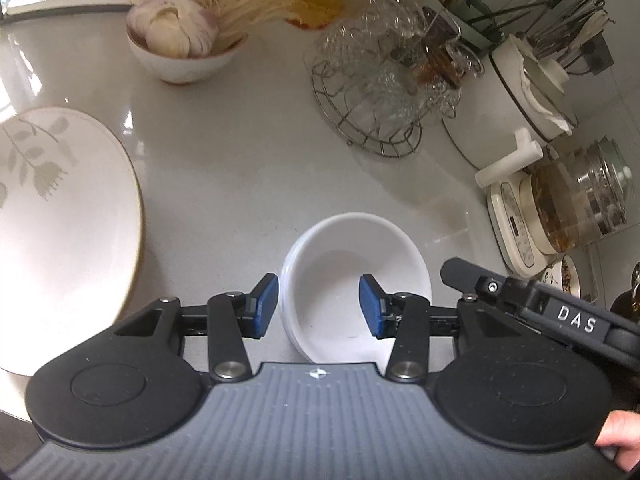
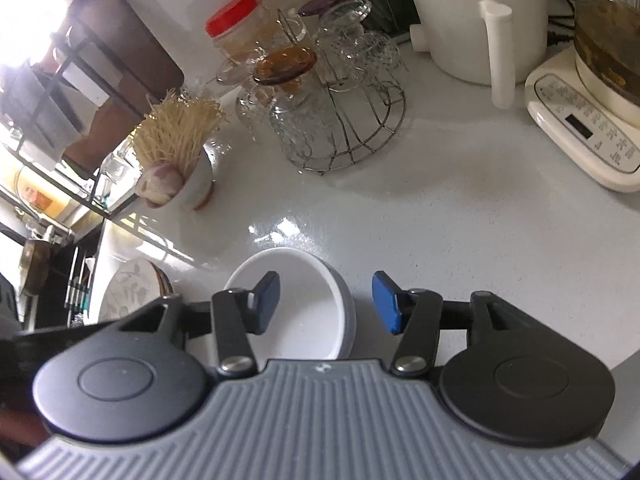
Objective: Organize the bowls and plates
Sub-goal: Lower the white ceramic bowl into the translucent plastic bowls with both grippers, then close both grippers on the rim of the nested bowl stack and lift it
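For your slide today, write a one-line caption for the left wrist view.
Open left gripper straddles the near-left rim of stacked white bowls on the countertop, beside a leaf-patterned plate.

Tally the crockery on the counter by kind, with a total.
Plain white bowls, nested: at least 2, by the doubled rim; the exact count cannot be told.
Cream ceramic bowl holding garlic: 1
White plates with grey leaf pattern: at least 1; the right wrist view hints at more beneath.
Total: at least 4
Both the left gripper and the right gripper straddle the white bowls' rim.
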`<state>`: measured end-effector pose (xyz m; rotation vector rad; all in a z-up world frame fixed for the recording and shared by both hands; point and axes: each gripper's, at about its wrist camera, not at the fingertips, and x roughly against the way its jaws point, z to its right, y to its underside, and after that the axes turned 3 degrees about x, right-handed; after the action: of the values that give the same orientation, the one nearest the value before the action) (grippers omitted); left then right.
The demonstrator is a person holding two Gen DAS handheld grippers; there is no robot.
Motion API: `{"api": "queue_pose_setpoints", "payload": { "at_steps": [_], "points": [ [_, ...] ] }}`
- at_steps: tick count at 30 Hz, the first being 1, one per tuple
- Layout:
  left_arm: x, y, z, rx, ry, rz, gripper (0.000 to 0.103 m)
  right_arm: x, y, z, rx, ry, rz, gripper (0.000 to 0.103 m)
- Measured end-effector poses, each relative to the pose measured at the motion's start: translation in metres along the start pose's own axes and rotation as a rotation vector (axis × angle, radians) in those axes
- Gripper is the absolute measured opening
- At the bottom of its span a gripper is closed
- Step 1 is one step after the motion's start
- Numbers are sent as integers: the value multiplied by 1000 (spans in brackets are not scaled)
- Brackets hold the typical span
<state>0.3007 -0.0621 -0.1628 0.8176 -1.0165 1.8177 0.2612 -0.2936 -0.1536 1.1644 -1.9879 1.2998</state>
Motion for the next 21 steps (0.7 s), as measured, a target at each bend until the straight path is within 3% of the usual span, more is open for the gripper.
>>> {"api": "queue_pose_setpoints", "payload": {
  "at_steps": [14,17,21],
  "points": [
    [-30,5,-7,0,-62,-18,50,-40,13,15,-57,-32,-108,53],
    [-35,3,-10,1,-61,-15,49,-45,14,15,-55,-24,-110,48],
    [-41,1,-17,20,-71,-9,37,-48,12,13,-45,-20,-102,43]
  ]
}}
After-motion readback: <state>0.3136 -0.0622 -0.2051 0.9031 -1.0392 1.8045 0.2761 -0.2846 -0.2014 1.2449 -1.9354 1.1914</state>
